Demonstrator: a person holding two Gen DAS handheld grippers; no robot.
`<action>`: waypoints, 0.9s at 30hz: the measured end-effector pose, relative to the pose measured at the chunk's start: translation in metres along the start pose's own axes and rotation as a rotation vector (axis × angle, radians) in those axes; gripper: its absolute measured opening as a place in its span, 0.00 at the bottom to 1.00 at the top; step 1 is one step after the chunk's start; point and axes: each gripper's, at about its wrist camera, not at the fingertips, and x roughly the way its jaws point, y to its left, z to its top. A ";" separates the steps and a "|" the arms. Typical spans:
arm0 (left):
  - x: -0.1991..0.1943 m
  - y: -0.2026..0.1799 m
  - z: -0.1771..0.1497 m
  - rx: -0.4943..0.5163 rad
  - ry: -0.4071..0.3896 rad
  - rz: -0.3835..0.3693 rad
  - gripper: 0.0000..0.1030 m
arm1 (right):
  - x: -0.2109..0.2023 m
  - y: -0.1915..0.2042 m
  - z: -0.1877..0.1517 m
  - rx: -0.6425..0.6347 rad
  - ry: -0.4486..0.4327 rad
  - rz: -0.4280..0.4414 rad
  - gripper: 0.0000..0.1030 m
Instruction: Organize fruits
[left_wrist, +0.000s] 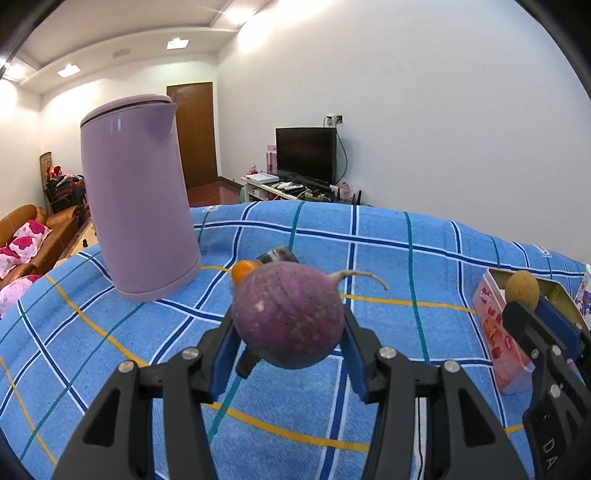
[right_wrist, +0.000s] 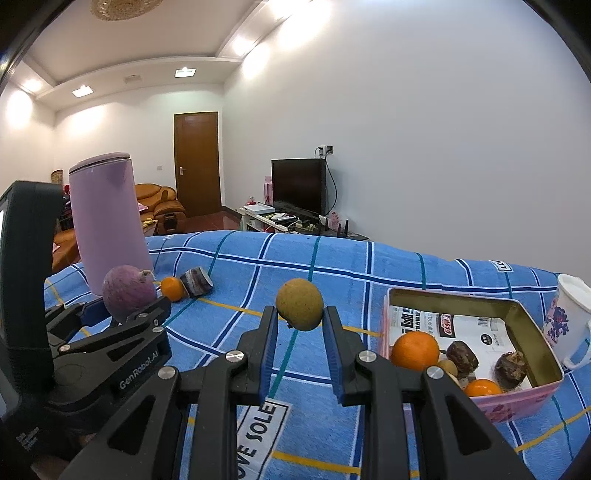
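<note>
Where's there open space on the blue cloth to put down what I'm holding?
Bare cloth lies between the cut purple piece and the tin box, and along the far edge. The box is filling up at its near end, around the orange. It is crowded by the kettle, where a small orange sits.

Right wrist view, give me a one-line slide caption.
Right gripper holds a round fruit beside the tin; left gripper holds a purple radish.
</note>
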 end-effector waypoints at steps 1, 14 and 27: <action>0.000 -0.001 0.000 0.002 0.000 0.000 0.51 | -0.001 -0.001 0.000 -0.001 0.000 -0.001 0.26; -0.004 -0.012 -0.002 0.023 0.007 -0.017 0.51 | -0.009 -0.007 -0.002 -0.017 0.003 -0.006 0.26; -0.010 -0.029 -0.006 0.055 0.011 -0.057 0.51 | -0.018 -0.021 -0.007 -0.030 0.003 -0.022 0.26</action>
